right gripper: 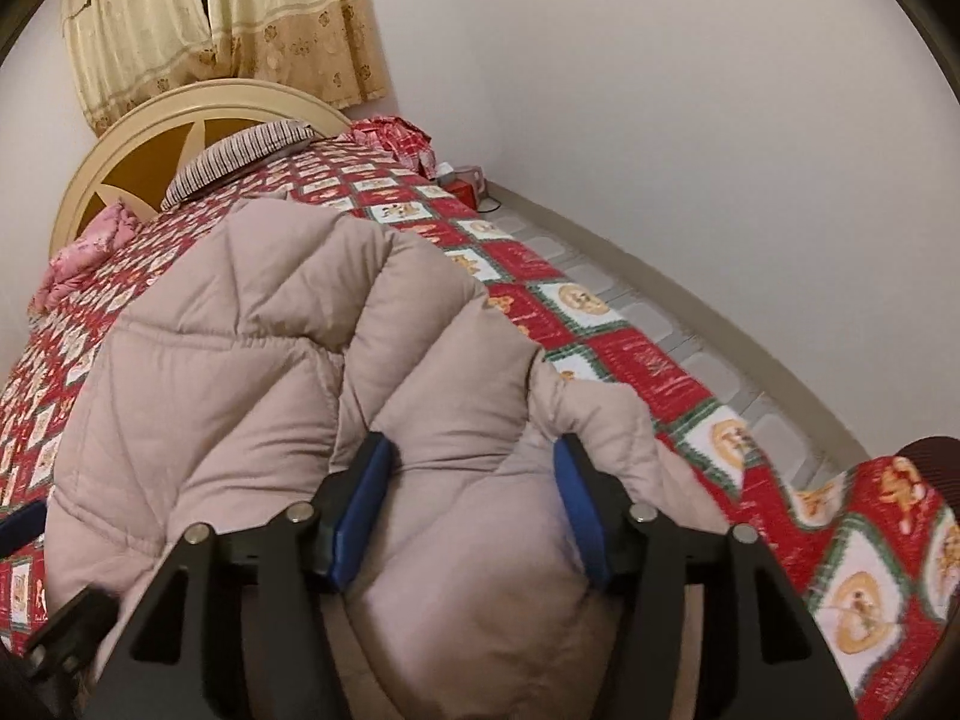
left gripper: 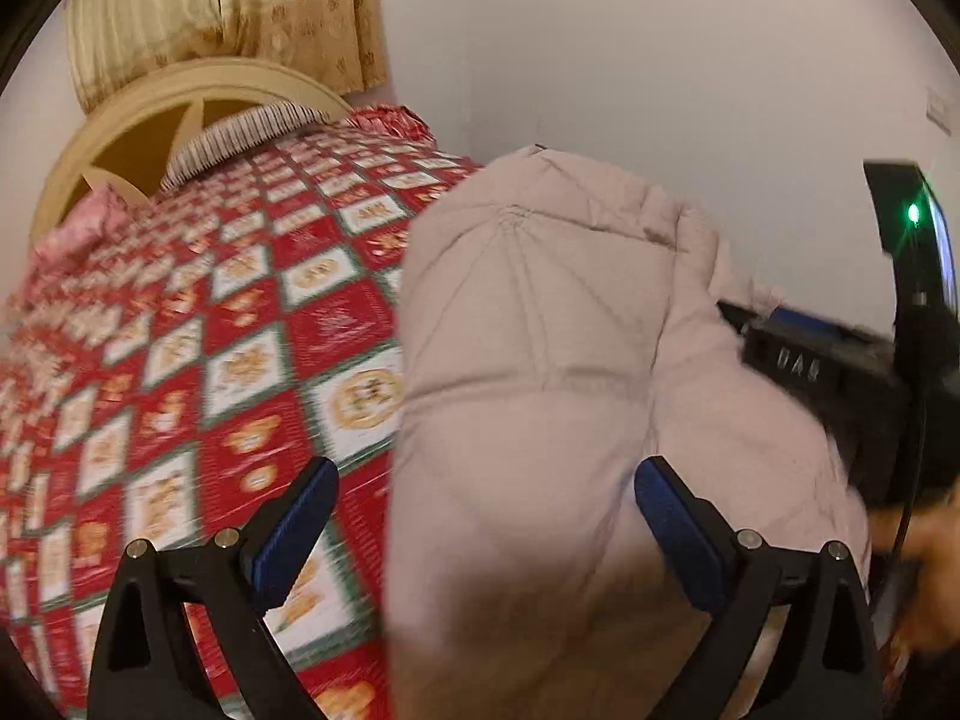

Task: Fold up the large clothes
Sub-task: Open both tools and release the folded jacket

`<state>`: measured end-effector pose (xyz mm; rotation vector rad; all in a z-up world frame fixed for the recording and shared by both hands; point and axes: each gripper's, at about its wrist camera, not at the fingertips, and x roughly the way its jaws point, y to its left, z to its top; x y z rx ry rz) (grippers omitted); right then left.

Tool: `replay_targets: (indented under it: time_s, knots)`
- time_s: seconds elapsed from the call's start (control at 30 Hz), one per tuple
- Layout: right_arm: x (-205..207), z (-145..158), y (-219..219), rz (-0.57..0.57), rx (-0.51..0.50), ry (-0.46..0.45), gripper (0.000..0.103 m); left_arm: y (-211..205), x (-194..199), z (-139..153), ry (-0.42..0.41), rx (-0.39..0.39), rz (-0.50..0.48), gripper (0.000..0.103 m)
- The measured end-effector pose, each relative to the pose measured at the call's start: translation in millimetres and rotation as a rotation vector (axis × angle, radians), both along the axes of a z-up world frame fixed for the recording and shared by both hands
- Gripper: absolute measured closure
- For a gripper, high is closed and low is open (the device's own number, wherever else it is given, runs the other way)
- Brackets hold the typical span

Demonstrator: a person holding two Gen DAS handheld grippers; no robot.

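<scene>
Bed with red patchwork quilt (right gripper: pixel 648 360) against a white wall. Puffy beige jacket (right gripper: pixel 252 360) lies bunched on the quilt, long axis toward the headboard (right gripper: pixel 108 150). Right gripper (right gripper: pixel 474 498) pinches a jacket fold; left gripper (left gripper: pixel 486 516) gapes wide, pads not pressing the cloth. No legible writing.

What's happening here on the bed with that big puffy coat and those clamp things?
A person is folding a pale quilted coat on a bed with a red patterned bedspread, using a handheld gripper in each hand. The right gripper is closed on a thick bunch of the coat. The left gripper stands wide open, with the coat between its fingers but not pinched. The coat is bunched up, not yet neatly folded.
</scene>
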<state>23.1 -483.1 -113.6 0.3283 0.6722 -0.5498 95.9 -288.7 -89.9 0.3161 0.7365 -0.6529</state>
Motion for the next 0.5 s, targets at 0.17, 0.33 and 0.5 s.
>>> replay_targets:
  time_s: [0.17, 0.33, 0.5]
  knots:
    - [-37.4, 30.5, 18.0, -0.020, -0.046, -0.068, 0.017, 21.0, -21.4, 11.8, -0.055, 0.001, 0.000, 0.003]
    - [-92.0, 54.1, 46.6, 0.000, -0.066, -0.144, 0.015, 29.5, -39.2, 16.8, -0.092, 0.009, -0.010, 0.003]
    - [-140.4, 54.5, 58.4, -0.019, -0.027, -0.165, 0.013, 37.8, -59.7, 24.8, -0.134, 0.021, -0.008, 0.003]
